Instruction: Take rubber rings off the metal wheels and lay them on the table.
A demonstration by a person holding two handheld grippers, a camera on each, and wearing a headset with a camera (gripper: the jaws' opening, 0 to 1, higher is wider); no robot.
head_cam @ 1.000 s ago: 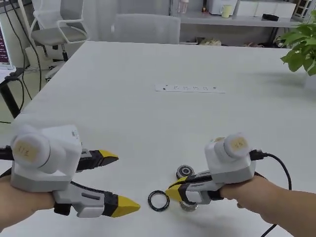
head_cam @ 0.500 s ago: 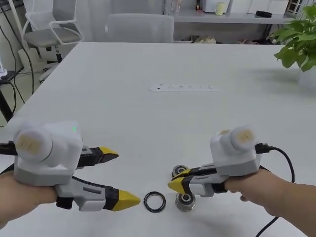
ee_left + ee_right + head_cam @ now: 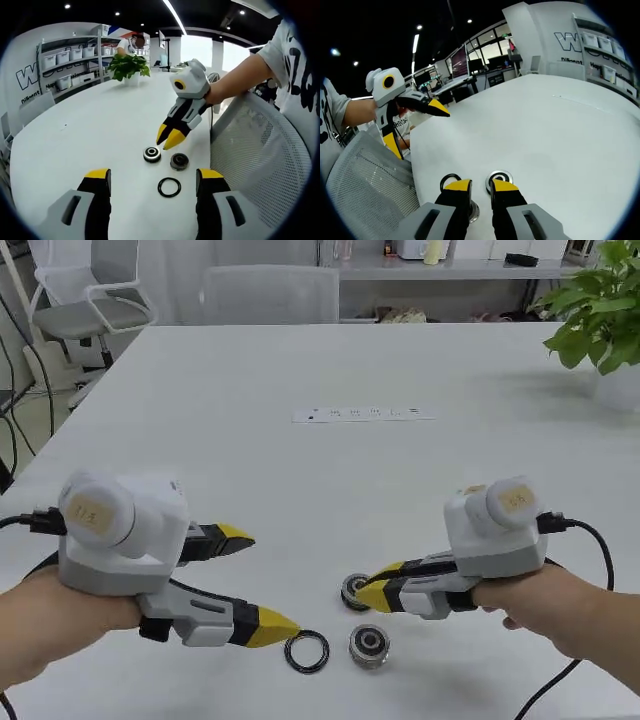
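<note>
A loose black rubber ring [image 3: 306,651] [image 3: 169,187] lies flat on the white table [image 3: 330,480]. Just right of it sits a bare metal wheel [image 3: 369,645] [image 3: 179,161]. A second wheel [image 3: 353,591] [image 3: 152,154] [image 3: 500,177], still with a dark ring round it, lies a little farther back. My right gripper [image 3: 375,590] [image 3: 167,138] [image 3: 480,187] hovers at that second wheel, jaws a narrow gap apart with nothing between them. My left gripper [image 3: 256,580] [image 3: 152,177] is wide open, its lower tip just left of the loose ring.
A white power strip [image 3: 363,415] lies mid-table. A potted plant [image 3: 590,310] stands at the far right, and chairs [image 3: 270,295] at the far edge. A mesh chair back [image 3: 260,150] is behind the table's near edge.
My right gripper has moved off the bare wheel toward the farther wheel. My left gripper's lower tip has come closer to the loose ring. The head camera has shifted.
</note>
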